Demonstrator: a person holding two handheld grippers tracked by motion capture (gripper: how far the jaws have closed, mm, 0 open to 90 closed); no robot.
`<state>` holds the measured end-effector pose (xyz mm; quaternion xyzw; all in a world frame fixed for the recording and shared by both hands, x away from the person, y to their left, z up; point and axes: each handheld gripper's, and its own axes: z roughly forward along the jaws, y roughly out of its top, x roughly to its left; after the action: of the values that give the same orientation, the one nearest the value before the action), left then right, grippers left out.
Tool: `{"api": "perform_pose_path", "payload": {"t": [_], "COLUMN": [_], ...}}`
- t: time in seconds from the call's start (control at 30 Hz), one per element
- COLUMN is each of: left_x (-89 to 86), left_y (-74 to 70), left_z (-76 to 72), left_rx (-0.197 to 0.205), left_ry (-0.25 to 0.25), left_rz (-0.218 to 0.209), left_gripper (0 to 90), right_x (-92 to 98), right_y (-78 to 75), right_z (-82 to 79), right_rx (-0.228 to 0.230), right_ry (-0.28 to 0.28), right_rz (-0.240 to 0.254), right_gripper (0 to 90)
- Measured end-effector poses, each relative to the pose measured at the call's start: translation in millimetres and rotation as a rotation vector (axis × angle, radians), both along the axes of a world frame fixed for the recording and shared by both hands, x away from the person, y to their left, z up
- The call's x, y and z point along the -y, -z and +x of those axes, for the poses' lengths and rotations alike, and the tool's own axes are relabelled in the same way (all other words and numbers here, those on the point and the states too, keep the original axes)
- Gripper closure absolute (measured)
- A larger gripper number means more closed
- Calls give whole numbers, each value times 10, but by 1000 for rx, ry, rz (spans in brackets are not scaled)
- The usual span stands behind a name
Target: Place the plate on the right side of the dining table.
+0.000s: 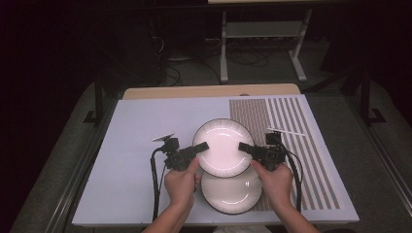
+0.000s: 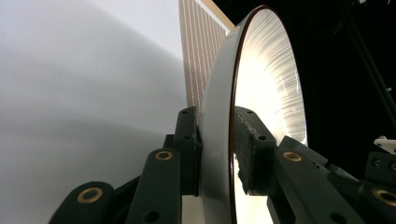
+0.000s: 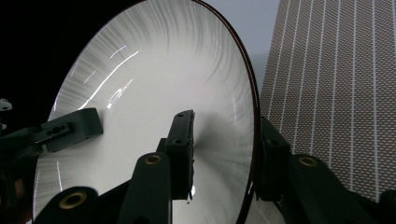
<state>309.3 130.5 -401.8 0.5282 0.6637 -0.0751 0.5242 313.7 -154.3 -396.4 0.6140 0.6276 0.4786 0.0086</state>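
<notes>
A white ribbed plate with a dark rim [image 1: 223, 145] is held between both grippers, over the far edge of a second, matching plate [image 1: 231, 196] that lies on the table near the front. My left gripper [image 1: 200, 146] is shut on the upper plate's left rim. In the left gripper view the plate [image 2: 268, 84] stands edge-on, and the left gripper [image 2: 218, 149] pinches the rim with one jaw on each face. My right gripper [image 1: 245, 146] is shut on the right rim. The right gripper view has the plate's face [image 3: 149, 84] with the right gripper [image 3: 229, 149] clamped across its edge.
A white mat [image 1: 141, 131] covers the table's left and middle, and a brown striped placemat [image 1: 301, 145] lies on the right, partly under the plates. A thin white stick [image 1: 286, 131] rests on the placemat. Beyond the table, another table's white frame [image 1: 262, 34] and cables [image 1: 170, 73] stand on the dark floor.
</notes>
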Motion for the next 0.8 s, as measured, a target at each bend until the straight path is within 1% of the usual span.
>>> {"api": "perform_pose_path", "payload": {"t": [0.07,0.17,0.23,0.6,0.8], "left_x": [10,59,78,200,282], "left_y": [6,24,22,10,-13], "left_z": [8,39,60,161,247], "left_rx": [-2,-12,-10,-12,-9], "left_ry": [1,-6,-8,4,16], "left_rz": [-1,-17,-18,-18,-4], "left_gripper": [714,713,713,712,710], "right_x": [10,50,69,182,265], "right_y": [-1,-10,-17,-31,-31], "right_z": [6,33,53,107,146], "right_rx": [-1,-3,-1,0,-5], "right_ry": [1,14,19,51,67], "right_rz": [-2,-4,-8,4,11], "right_gripper": [639,645,646,659,659]}}
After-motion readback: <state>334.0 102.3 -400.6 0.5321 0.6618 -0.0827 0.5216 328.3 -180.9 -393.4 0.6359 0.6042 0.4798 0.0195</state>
